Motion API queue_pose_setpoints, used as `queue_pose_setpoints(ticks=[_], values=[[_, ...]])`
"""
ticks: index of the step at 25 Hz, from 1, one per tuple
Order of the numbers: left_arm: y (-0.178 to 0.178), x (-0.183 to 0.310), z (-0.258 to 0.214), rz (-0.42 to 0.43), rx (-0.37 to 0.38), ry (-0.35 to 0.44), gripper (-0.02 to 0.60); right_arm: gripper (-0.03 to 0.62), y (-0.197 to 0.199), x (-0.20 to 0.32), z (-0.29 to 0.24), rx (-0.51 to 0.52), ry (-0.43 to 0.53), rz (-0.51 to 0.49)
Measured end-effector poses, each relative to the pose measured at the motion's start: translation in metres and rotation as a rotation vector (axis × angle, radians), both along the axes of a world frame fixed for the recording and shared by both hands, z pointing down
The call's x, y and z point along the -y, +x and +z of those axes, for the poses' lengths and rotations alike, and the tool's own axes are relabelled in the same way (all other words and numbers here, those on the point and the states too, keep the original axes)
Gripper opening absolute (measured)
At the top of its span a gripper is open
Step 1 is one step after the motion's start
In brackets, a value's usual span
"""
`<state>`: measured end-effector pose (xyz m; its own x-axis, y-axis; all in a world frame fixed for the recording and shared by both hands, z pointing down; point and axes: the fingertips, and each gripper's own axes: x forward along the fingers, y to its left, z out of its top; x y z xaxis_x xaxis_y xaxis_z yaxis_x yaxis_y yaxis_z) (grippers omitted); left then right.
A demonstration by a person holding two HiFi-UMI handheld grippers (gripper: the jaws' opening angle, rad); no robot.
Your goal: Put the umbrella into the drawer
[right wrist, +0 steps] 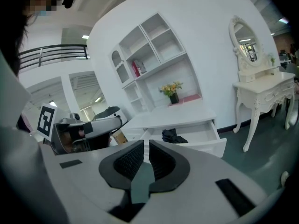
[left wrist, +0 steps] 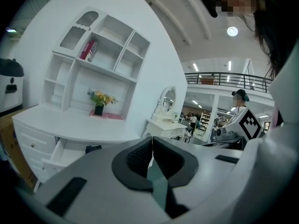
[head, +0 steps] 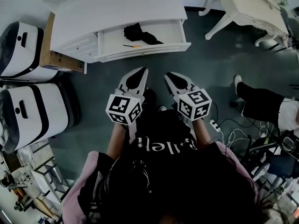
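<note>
A black folded umbrella lies inside the open drawer of the white desk. It also shows in the left gripper view as a dark lump, the umbrella, and in the right gripper view as the umbrella in the drawer. My left gripper and right gripper hang side by side over the dark floor, well short of the drawer and close to my body. Both are shut with nothing between the pads; the left gripper and right gripper point toward the desk.
A small orange-tipped tool lies in the drawer beside the umbrella. Two white-and-black cases and a cardboard box stand at left. A white dressing table, a person's leg and floor cables are at right.
</note>
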<state>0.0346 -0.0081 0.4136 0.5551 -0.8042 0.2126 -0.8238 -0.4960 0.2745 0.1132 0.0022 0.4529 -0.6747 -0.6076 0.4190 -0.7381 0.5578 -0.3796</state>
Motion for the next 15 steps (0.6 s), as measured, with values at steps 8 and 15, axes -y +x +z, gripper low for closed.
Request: queue_pose_setpoints(ticks=[8,15], values=[[0.029,-0.073,-0.01,-0.026,0.002,0.027,0.017,0.063,0.015,-0.066,-0.012,0.009,0.043,-0.058],[0.03,-0.112,-0.012,-0.073,0.004,0.037,0.017,0.063,0.015,-0.101,-0.016,-0.017,0.075,-0.109]])
